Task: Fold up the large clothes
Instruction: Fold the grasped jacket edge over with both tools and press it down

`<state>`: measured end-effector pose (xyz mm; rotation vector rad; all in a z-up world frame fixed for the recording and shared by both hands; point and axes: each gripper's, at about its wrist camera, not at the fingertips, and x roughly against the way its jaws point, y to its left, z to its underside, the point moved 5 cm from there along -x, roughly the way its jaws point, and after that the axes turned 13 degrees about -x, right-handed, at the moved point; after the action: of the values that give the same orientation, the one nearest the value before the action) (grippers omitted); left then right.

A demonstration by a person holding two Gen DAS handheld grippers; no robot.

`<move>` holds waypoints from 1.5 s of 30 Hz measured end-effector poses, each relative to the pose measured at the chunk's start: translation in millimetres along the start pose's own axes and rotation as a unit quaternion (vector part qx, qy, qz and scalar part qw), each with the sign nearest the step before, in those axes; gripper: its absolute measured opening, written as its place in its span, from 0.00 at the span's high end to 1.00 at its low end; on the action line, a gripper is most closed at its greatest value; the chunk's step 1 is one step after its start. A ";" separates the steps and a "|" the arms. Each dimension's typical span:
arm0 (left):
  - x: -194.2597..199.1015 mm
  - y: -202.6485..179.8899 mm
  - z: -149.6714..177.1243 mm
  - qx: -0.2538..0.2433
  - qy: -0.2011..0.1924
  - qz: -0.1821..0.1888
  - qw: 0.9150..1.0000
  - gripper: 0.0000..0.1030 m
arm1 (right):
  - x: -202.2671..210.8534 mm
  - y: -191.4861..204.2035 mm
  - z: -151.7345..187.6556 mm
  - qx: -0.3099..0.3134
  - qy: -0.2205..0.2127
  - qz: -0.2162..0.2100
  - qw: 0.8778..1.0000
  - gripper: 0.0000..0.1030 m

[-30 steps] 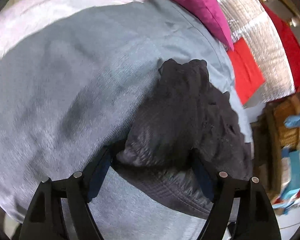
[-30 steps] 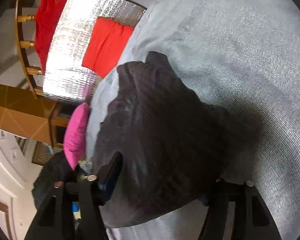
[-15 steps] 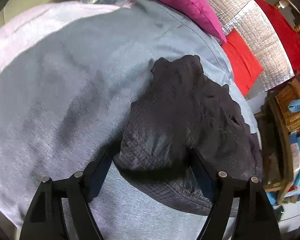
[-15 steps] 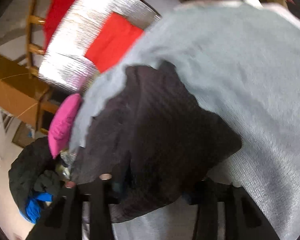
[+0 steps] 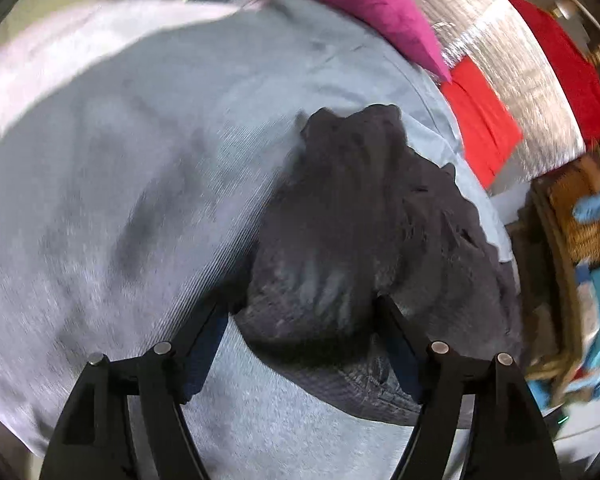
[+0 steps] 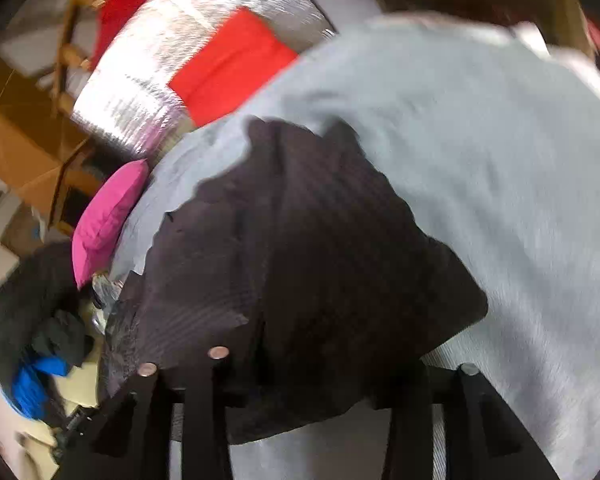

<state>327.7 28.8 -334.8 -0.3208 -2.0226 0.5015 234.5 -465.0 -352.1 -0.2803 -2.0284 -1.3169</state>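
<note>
Both grippers are on the dark garment (image 5: 360, 240) bunched on the grey sheet (image 5: 140, 200): my left gripper (image 5: 300, 320) is spreading around its fold, my right gripper (image 6: 308, 392) has rolled and lifted slightly, pinching cloth, so I reckon folding's barely started.

left wrist view: close, angled down along its fingers onto the dark garment (image 5: 364, 240).
right wrist view: equally close, angled down.
shared: garment, grey cover (image 5: 140, 200), pink cushion (image 6: 104, 216).

One dark garment (image 5: 364, 240), one grey sheet (image 5: 140, 184), one pink cushion (image 5: 364, 4) and two red cloths (image 5: 480, 116) are counted.
</note>
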 end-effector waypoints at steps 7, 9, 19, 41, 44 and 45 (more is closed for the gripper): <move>5.1 11.1 -0.7 0.015 -0.009 0.010 1.000 0.23 | 33.7 -31.3 -1.8 -0.046 0.000 -0.049 0.998 0.32; -1.7 12.8 2.9 0.040 0.006 0.035 0.999 0.23 | 36.4 -42.6 -6.2 -0.071 -0.005 -0.053 0.996 0.26; 4.5 -17.4 -7.3 -0.037 -0.055 0.020 0.998 0.65 | 16.4 -25.2 -27.9 -0.097 -0.011 -0.085 0.992 0.62; -4.2 20.3 -13.7 0.064 -0.025 0.052 0.996 0.32 | 16.9 -53.6 -47.9 -0.119 0.007 -0.084 0.989 0.22; -3.0 7.1 -15.0 0.025 -0.036 0.043 0.998 0.55 | -5.6 -26.1 -43.0 -0.068 0.052 -0.067 0.994 0.26; -2.3 1.9 -17.8 0.009 -0.041 0.041 0.998 0.63 | -12.0 -18.9 -40.2 -0.047 0.055 -0.049 0.996 0.37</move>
<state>344.4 33.3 -329.8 -0.3777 -2.0892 0.5919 250.9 -506.4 -363.6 -0.1484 -1.9124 -1.4583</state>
